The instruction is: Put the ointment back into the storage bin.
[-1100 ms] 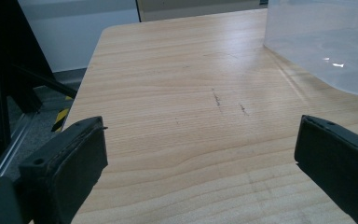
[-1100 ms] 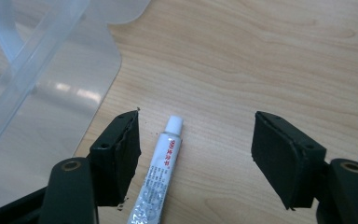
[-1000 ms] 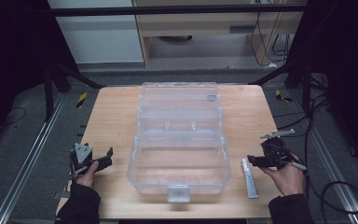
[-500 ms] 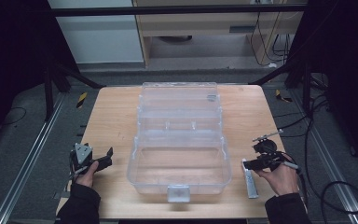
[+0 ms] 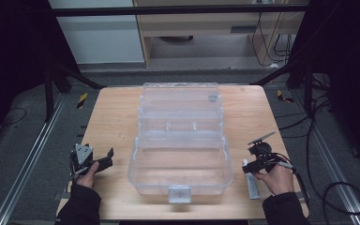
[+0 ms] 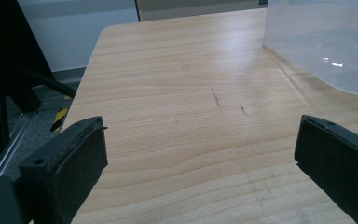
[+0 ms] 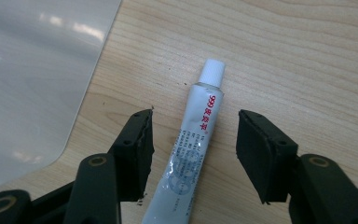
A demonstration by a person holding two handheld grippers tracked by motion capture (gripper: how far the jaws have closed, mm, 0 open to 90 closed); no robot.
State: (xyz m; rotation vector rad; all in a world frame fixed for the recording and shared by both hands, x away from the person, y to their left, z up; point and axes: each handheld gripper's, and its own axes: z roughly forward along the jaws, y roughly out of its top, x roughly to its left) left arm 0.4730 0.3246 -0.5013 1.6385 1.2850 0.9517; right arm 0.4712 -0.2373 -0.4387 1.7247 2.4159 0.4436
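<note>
The right gripper point(image 7: 193, 154), jaws wide apart and empty, straddles the tube point(image 7: 193, 154), whose cap points toward 12 o'clock.

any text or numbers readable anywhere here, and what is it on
"999" in red, followed by red characters too blurred to read: on the small white squeeze tube with a white cap, lying on the wooden table between the open jaws of the right hand-held gripper.
Grey small print lower on the tube: too small to read.
</note>
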